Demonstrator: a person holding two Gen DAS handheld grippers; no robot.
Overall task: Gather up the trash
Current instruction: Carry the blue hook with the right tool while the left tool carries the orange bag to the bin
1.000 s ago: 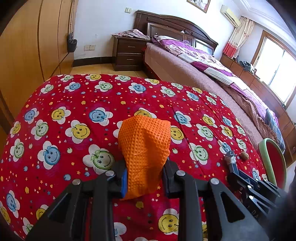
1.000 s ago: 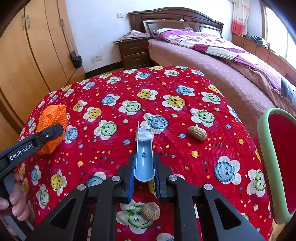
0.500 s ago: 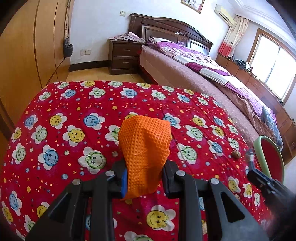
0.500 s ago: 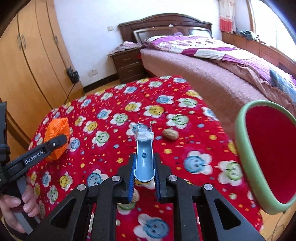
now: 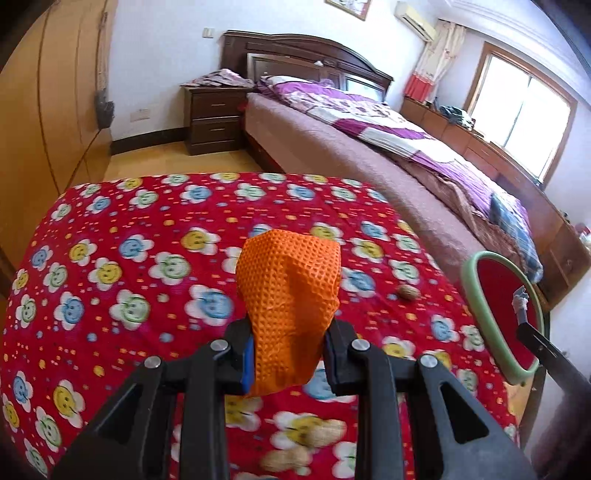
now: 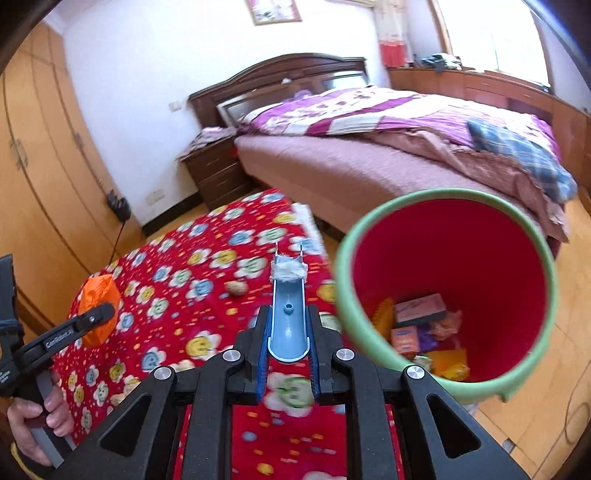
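Right wrist view: right gripper (image 6: 287, 347) clenched on a blue scoop (image 6: 288, 317) beside the bin (image 6: 341, 295); left gripper (image 5: 288, 354) grasps orange cloth (image 5: 290, 295), walnut (image 6: 236, 287) left of bin.

you're in a home bedroom: a made bed (image 5: 388, 147) with a dark carved headboard (image 5: 306, 55) fills the upper right of the frame, a nightstand (image 5: 214, 118) beside it, wooden wardrobe doors (image 5: 48, 110) down the left edge, a curtained window (image 5: 524, 107) far right, an air conditioner (image 5: 413, 14) up top.
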